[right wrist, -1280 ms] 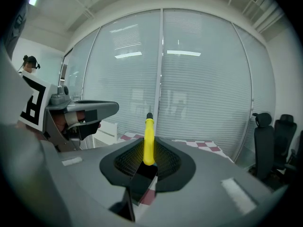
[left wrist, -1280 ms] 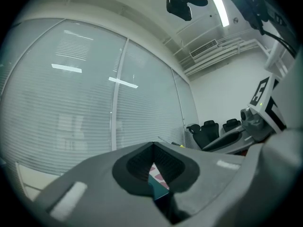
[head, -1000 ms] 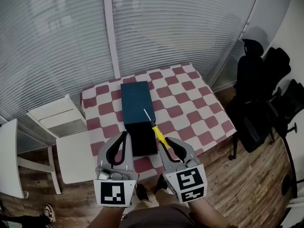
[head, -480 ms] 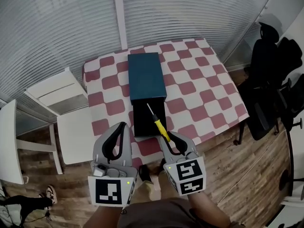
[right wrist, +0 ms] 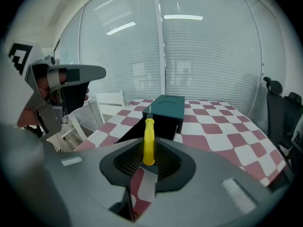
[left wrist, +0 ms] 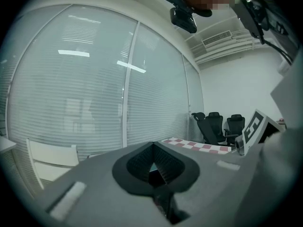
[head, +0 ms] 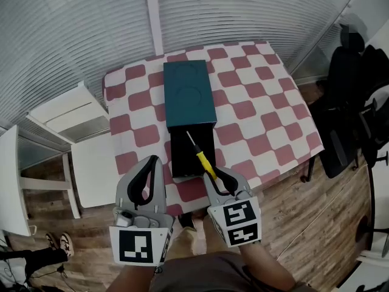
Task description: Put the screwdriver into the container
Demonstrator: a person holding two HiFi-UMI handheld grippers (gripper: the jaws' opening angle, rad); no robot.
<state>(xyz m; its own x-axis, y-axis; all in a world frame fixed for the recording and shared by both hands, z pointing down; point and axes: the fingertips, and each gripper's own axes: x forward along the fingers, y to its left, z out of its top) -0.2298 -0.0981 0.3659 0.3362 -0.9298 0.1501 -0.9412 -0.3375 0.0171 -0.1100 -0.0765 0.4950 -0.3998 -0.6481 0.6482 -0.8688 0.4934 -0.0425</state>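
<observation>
Holding the screwdriver (head: 204,164) by its yellow handle, your right gripper (head: 217,174) sits at the near edge of the table (head: 261,120), just right of centre in the head view. In the right gripper view the jaws are clamped on that handle (right wrist: 149,143), which stands up between the dark pads with the metal shaft pointing away from you. The shaft runs far and slightly left over the open black container (head: 188,154), and its tip lies close to the near edge of the teal box (head: 189,93). The screwdriver is not lying in the container; it is gripped at your tongs, with the handle over the container's near rim. The teal box sits at the far end of the container and touches it, and from the right gripper view it looks to rest on top of that end (right wrist: 165,107). Your left gripper (head: 152,161) hangs just left of the right one, off the near edge of the table and above the wooden floor (head: 304,224). Its jaws are together with nothing between them, as the left gripper view shows (left wrist: 152,148). A white chair (head: 91,163) stands left of the table, black office chairs (head: 352,102) are at the right, and window blinds (head: 243,11) fill the far side
</observation>
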